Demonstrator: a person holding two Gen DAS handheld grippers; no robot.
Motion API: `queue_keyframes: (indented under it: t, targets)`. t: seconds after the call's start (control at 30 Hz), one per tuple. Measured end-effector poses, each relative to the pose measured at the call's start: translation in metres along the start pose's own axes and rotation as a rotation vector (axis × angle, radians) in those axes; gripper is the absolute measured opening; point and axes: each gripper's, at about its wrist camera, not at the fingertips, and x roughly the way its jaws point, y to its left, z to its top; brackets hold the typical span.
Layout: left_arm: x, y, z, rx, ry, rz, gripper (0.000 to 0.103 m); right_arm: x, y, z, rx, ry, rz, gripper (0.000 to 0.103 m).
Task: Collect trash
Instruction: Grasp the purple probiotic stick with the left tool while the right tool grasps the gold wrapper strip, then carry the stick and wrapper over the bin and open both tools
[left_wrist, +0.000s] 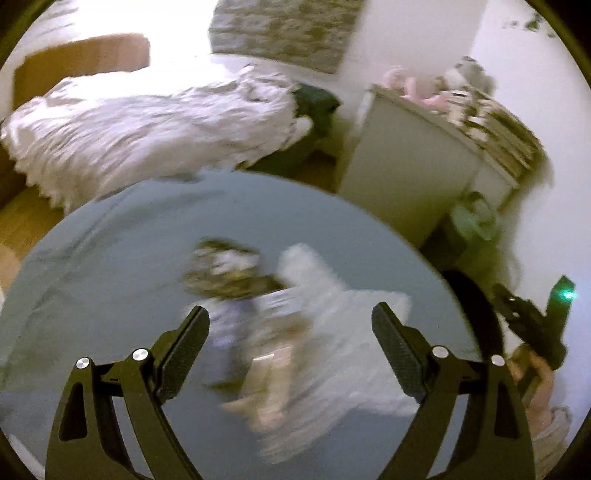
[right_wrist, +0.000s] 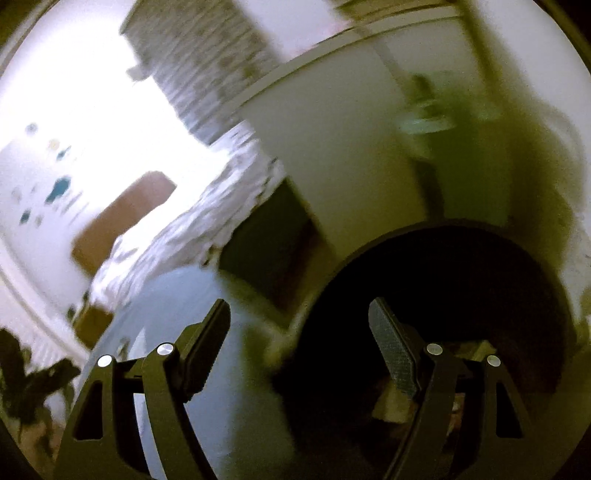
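A blurred heap of trash lies on a round grey-blue table (left_wrist: 110, 258): a dark crumpled wrapper (left_wrist: 225, 273), white paper (left_wrist: 332, 314) and pale pink scraps (left_wrist: 269, 387). My left gripper (left_wrist: 290, 314) hovers over this heap, open, with nothing pressed between its pads. In the right wrist view, my right gripper (right_wrist: 299, 306) is open over the rim of a dark round bin (right_wrist: 461, 280) beside the table (right_wrist: 221, 387). A few pale scraps (right_wrist: 391, 406) lie inside the bin. The right gripper (left_wrist: 532, 321) also shows at the left wrist view's right edge.
A bed with a rumpled white duvet (left_wrist: 147, 129) stands behind the table. A white cabinet (left_wrist: 402, 173) with toys and books on top is at the back right, close to the bin. Wood floor (left_wrist: 26, 221) shows at the left.
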Motion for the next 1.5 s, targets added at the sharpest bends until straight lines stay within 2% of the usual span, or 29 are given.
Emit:
queue_keyframes:
  t: [0.13,0.2,0.27,0.4,0.5,0.6,0.7,0.77,0.87,0.93,0.97,1.03,1.1,1.17,1.23,1.27,1.3,1.37,1.43,1.5]
  targets:
    - [-0.002,0.038,-0.009,-0.045,0.040,0.013,0.085,0.011,0.063,-0.018,-0.105,0.107,0.115,0.077]
    - [-0.001,0.047,-0.013,-0.033,0.064,0.007,0.078,0.015,0.101,-0.030,-0.164,0.162,0.166,0.077]
    - [0.005,0.048,-0.016,-0.009,0.093,0.002,0.071,0.025,0.147,-0.045,-0.242,0.236,0.179,0.077]
    - [0.008,0.048,-0.020,0.028,0.115,-0.012,0.069,0.048,0.207,-0.064,-0.215,0.358,0.251,0.077]
    - [0.006,0.052,-0.024,0.041,0.113,0.003,0.069,0.070,0.241,-0.074,-0.216,0.419,0.239,0.077]
    - [0.001,0.063,-0.025,0.020,0.109,0.011,0.069,0.092,0.269,-0.086,-0.256,0.469,0.191,0.077]
    - [-0.006,0.074,-0.028,0.004,0.106,0.029,0.069,0.109,0.290,-0.102,-0.339,0.495,0.089,0.074]
    - [-0.010,0.081,-0.029,-0.009,0.104,0.036,0.070,0.110,0.305,-0.111,-0.427,0.463,0.028,0.071]
    - [-0.011,0.084,-0.028,-0.018,0.105,0.032,0.070,0.108,0.317,-0.120,-0.564,0.451,-0.034,0.060]
    - [-0.010,0.079,-0.025,-0.011,0.102,0.020,0.071,0.104,0.320,-0.125,-0.648,0.441,-0.049,0.042]
    - [-0.009,0.076,-0.025,-0.006,0.101,0.015,0.071,0.102,0.318,-0.126,-0.663,0.441,-0.038,0.036]
    - [-0.005,0.065,-0.021,0.017,0.100,0.003,0.071,0.098,0.314,-0.128,-0.692,0.441,-0.033,0.012]
    - [0.000,0.051,-0.017,0.056,0.101,-0.011,0.071,0.093,0.306,-0.123,-0.673,0.439,-0.028,0.005]
    - [0.009,0.038,-0.014,0.101,0.111,-0.006,0.071,0.091,0.287,-0.117,-0.590,0.453,0.021,0.004]
    - [0.027,0.028,-0.012,0.149,0.155,0.026,0.068,0.085,0.270,-0.108,-0.512,0.443,0.069,0.004]
    - [0.034,0.026,-0.012,0.157,0.172,0.026,0.058,0.080,0.263,-0.105,-0.490,0.437,0.084,0.004]
    - [0.037,0.021,-0.012,0.197,0.153,0.056,0.053,0.074,0.256,-0.100,-0.468,0.428,0.096,0.004]
    - [0.042,0.015,-0.011,0.241,0.152,0.100,0.031,0.065,0.246,-0.094,-0.439,0.411,0.121,0.004]
    - [0.044,0.018,-0.010,0.241,0.144,0.121,0.020,0.053,0.235,-0.089,-0.411,0.396,0.133,0.004]
    - [0.043,0.026,-0.010,0.217,0.131,0.107,0.014,0.045,0.225,-0.084,-0.383,0.383,0.149,0.004]
